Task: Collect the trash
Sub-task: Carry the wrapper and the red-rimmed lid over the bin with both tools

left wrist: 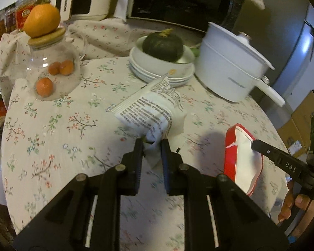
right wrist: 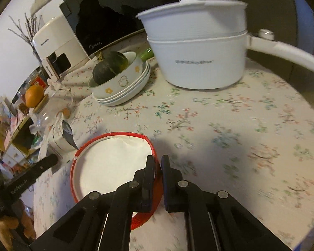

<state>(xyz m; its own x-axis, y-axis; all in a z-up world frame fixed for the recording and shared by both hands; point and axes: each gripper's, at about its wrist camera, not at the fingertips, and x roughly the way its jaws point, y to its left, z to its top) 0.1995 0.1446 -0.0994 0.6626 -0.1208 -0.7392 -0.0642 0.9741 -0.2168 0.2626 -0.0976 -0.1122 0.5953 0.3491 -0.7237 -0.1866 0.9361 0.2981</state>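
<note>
White crumpled paper printed with black text, a wrapper (left wrist: 155,113), is pinched at its near end between the pads of the left hand-held gripper (left wrist: 152,146) and lifted clear of the floral tabletop (left wrist: 58,125). Left of and below that hand-held gripper the cloth lies bare out to the round edge. Ahead and to the left stands a glass jar (left wrist: 52,67) with an orange (left wrist: 41,19) on its wooden lid; ahead, stacked bowls (left wrist: 163,71) hold a dark green squash (left wrist: 163,46), with a white pot (left wrist: 230,69) to the right. Further right, the right hand-held gripper (left wrist: 253,144) reaches in from the frame edge, its tip on the rim of a red paper bowl (left wrist: 230,152); its body is cut off.

In the right wrist view, the right hand-held gripper (right wrist: 158,163) is clamped on the red paper bowl's (right wrist: 115,159) rim, one finger inside, one outside. Ahead and to the right the tabletop (right wrist: 230,138) is open up to the pot (right wrist: 198,50) and the blurred far edge. At far left the left hand-held gripper (right wrist: 50,161) and the wrapper (right wrist: 59,135) are partly visible, blurred; clutter beyond is hard to make out.
</note>
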